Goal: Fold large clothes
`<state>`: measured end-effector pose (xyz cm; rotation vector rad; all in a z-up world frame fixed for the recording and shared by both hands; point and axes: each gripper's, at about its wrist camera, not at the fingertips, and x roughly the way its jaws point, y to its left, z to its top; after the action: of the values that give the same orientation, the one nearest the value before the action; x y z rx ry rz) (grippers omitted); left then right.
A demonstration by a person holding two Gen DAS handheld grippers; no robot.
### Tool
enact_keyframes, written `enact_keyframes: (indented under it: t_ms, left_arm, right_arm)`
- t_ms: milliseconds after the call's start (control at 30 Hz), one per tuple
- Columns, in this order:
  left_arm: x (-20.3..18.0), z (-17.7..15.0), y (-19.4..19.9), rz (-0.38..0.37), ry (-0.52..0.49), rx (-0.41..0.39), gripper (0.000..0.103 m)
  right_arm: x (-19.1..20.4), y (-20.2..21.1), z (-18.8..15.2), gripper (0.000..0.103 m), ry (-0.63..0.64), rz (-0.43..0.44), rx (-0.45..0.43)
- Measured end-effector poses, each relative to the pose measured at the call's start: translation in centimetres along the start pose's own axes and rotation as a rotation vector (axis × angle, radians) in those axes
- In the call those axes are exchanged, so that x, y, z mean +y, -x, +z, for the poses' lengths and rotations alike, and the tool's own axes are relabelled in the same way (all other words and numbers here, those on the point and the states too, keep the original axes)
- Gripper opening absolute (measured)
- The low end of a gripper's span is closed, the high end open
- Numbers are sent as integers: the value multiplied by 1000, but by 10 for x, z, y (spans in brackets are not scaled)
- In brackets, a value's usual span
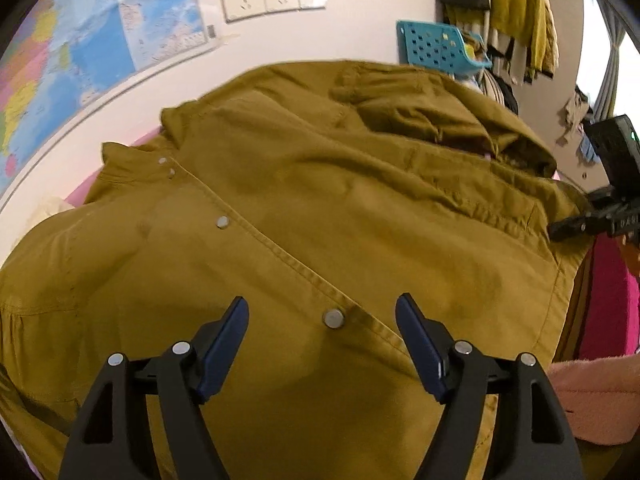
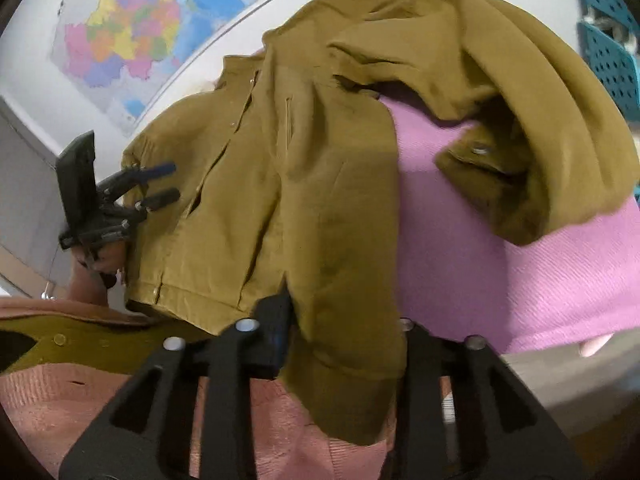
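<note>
The mustard jacket [image 2: 280,184] lies front-up on the pink bedspread [image 2: 500,280], its snap placket [image 1: 280,248] running from the collar near the wall map [image 1: 80,60] down to the hem at the near edge. The left gripper [image 1: 322,312] hovers over the placket with jaws wide apart and nothing between them. The right gripper [image 2: 340,344], nearer the hem, has hem cloth draped between its jaws; whether the pads pinch it cannot be told.
</note>
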<state>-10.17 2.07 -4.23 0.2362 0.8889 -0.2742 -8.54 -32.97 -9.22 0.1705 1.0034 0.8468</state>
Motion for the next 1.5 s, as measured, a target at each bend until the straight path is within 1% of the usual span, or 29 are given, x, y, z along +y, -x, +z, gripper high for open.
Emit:
enact_keyframes:
  t_ms: [33,67,100,133,200,233,267,300,333,367,400,433,467,500,533,567,600,633,667,733,833,933,1033,1067,1133,1167,1267,1400,1500]
  left_arm:
    - [-2,-1,-2,-8,-6,8,73]
    - [-4,-3,-6,-21,-12,21,73]
    - [-6,-4,-9,-25,-18,33,73]
    - [-8,-6,-11,-24,-23,39,73]
    - [-11,-10,-16,-31,-33,54,73]
    - [-11,-11,-17,-38,-31,57,73]
    - [-10,-10,-18,-44,-27,59,73]
    - [-9,-9,-19,-44,-22,58,73]
    - [-8,-7,-18,-39,-17,54,73]
    - [-8,-5,-18,-35,-14,49,73]
    - [-7,-2,-16,-30,-11,41,73]
    - [-6,1,-14,-26,-7,32,73]
    - [-5,3,-12,-23,-3,23,73]
    - [-3,5,-10,-21,1,18,73]
    - [-2,7,-9,-17,4,14,73]
    - [0,8,-8,-13,9,12,73]
    - [3,9,-8,-6,18,10,73]
    - [6,11,-8,-3,27,10,73]
    - [9,12,-8,-1,35,10,73]
    - [18,15,-8,7,51,4,73]
    - [32,22,-5,8,73,-17,73]
    - [44,30,1,17,83,-46,73]
    - [56,38,10,21,94,-87,73]
    - [60,40,13,21,102,-100,73]
    - [72,44,21,14,127,-132,73]
    - [78,45,25,1,142,-148,73]
    - [91,45,39,-19,185,-189,73]
    - [116,31,60,-31,275,-254,75]
    - [131,15,69,-56,338,-258,76]
  right_arm:
    - [-1,6,0,31,-1,1,-18]
    - [1,10,1,38,7,-19,-23]
    - [1,15,1,49,15,-49,-26]
    - [1,23,2,50,26,-65,-40]
    - [-2,48,8,51,48,-78,-116]
    - [-2,61,14,53,59,-87,-179]
    - [-2,73,21,63,64,-113,-244]
    - [-8,81,29,75,66,-163,-285]
    - [-15,85,38,78,66,-232,-311]
    - [-22,83,49,83,68,-331,-325]
    - [-27,76,57,90,72,-386,-315]
    - [-37,70,65,90,69,-420,-296]
    - [-48,65,72,89,54,-407,-279]
    - [-59,62,76,86,42,-393,-266]
    - [-65,56,80,78,29,-386,-250]
    - [-73,50,87,56,17,-359,-205]
    - [-74,46,90,27,21,-339,-186]
    - [-71,46,93,14,33,-343,-182]
    - [-67,53,100,10,47,-349,-190]
    - [-56,70,104,9,63,-315,-219]
    - [-21,111,127,8,124,-292,-270]
    - [17,137,151,8,208,-270,-255]
    - [63,139,172,9,299,-225,-223]
    - [86,132,177,9,349,-199,-202]
    - [114,118,184,9,414,-149,-173]
    - [136,104,188,9,462,-111,-148]
    - [181,59,194,12,549,-39,-79]
    - [213,-6,196,15,587,44,14]
    - [215,-58,201,16,541,93,72]
